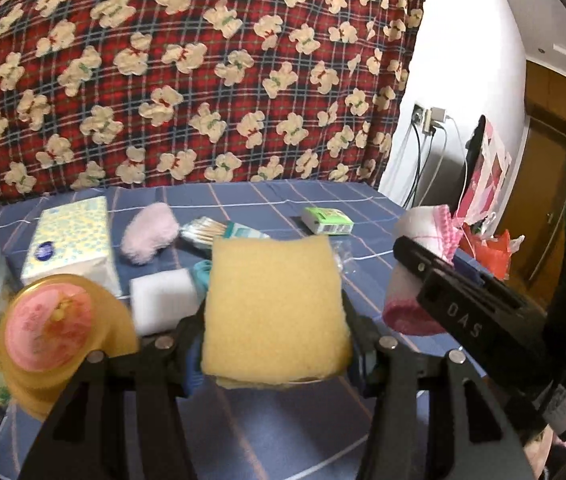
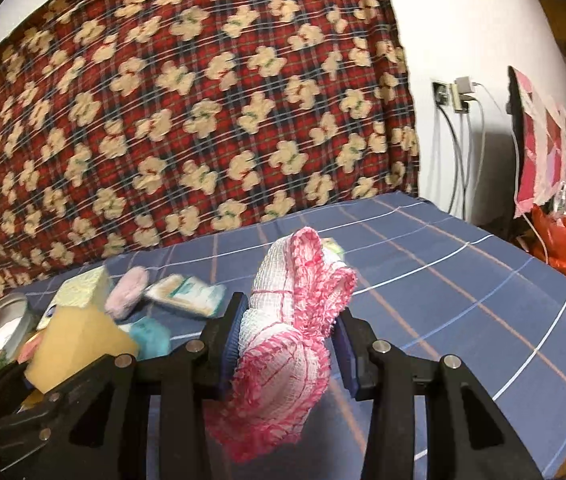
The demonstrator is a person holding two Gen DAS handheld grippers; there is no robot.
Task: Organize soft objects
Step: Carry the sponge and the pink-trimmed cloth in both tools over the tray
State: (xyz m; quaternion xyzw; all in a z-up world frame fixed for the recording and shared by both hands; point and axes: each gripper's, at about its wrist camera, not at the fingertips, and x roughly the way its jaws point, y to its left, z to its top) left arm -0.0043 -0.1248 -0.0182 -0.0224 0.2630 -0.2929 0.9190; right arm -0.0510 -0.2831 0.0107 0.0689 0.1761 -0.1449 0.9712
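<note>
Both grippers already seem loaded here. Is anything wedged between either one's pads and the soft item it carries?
Nothing visible. The left gripper clamps the yellow sponge directly, and the right gripper clamps the pink-and-white cloth directly.

A table covered by a blue cloth (image 1: 323, 200) crossed with white and orange lines is seen, backed at twelve o'clock by a hanging red plaid fabric. On the cloth, in the left wrist view, a tissue pack (image 1: 71, 240) is laid at ten o'clock, with a pink fluffy pad (image 1: 149, 234) just beside it. A packet of cotton swabs (image 1: 219, 232) is found near the centre, and a small green box (image 1: 327, 221) at one o'clock. A white foam block (image 1: 163, 300) is placed nearer, below the pad.
</note>
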